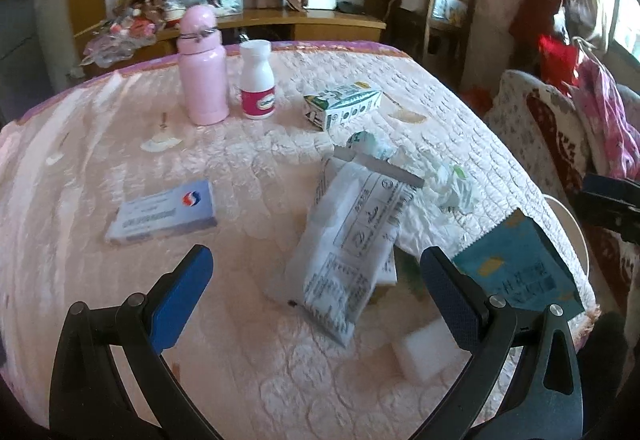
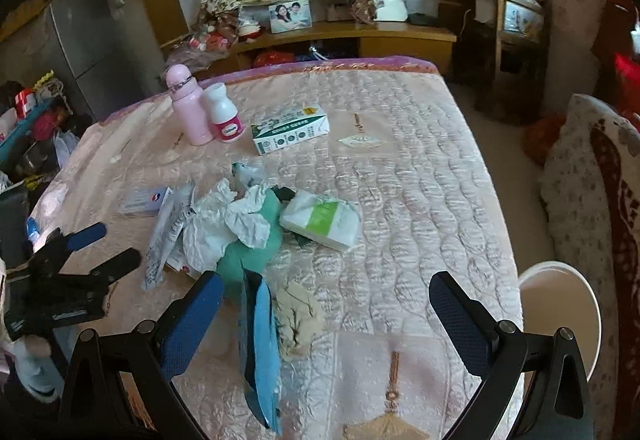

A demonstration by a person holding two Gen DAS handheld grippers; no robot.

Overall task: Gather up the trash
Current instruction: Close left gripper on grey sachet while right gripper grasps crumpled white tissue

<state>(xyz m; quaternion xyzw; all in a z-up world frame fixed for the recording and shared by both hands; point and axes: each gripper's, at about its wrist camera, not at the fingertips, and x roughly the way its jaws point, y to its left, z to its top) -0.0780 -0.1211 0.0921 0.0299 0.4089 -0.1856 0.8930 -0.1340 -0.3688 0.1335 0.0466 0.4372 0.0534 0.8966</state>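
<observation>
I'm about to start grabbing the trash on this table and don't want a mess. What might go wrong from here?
The long white wrapper lies across other litter, so the open left tool may drag the pile along. The crumpled paper could get pinched together with the tissue pack, which may not be trash. The white bin stands beside the table's edge; a careless drop might miss it.

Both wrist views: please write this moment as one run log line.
left gripper: open, empty | right gripper: open, empty | white wrapper, blue packet, crumpled paper: on table | white bin: beside table
</observation>
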